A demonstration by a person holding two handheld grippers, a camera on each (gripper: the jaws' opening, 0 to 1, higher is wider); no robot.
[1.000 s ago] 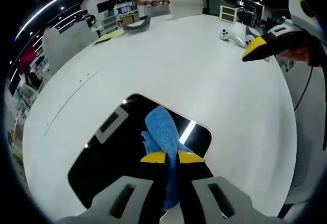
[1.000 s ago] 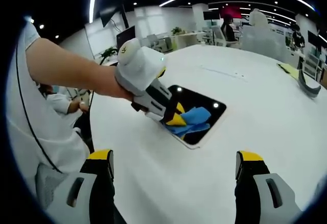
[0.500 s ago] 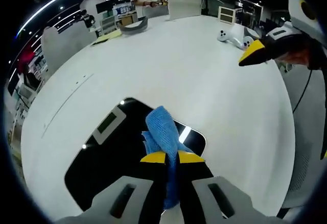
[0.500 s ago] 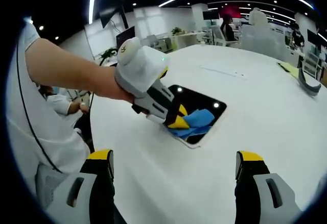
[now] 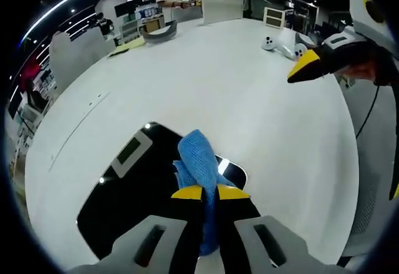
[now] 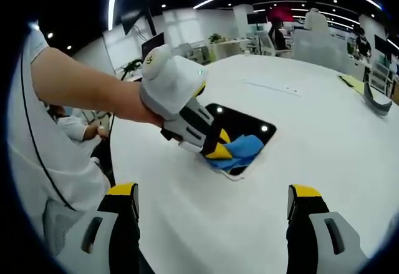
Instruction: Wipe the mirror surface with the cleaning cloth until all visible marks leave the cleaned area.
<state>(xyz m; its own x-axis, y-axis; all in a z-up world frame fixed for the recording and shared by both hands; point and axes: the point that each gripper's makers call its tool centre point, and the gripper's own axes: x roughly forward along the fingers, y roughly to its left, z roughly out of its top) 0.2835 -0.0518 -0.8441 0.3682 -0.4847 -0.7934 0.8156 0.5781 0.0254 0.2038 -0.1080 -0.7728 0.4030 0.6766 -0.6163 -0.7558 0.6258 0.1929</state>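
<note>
Left tool (image 5: 209,192) pinches the blue cloth (image 5: 198,158) on the mirror (image 5: 134,183) near the table (image 5: 237,93) edge, right tool (image 6: 212,202) spread wide, idle; looks mid-wipe, can't judge marks left.

L tool (image 5: 209,192) clamped; R tool (image 6: 212,202) jaws wide apart.

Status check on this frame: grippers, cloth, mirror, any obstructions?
Left gripper shut on blue cloth, pressed to the dark mirror. Right gripper open, above the white table, off the mirror. Nothing in the way.
</note>
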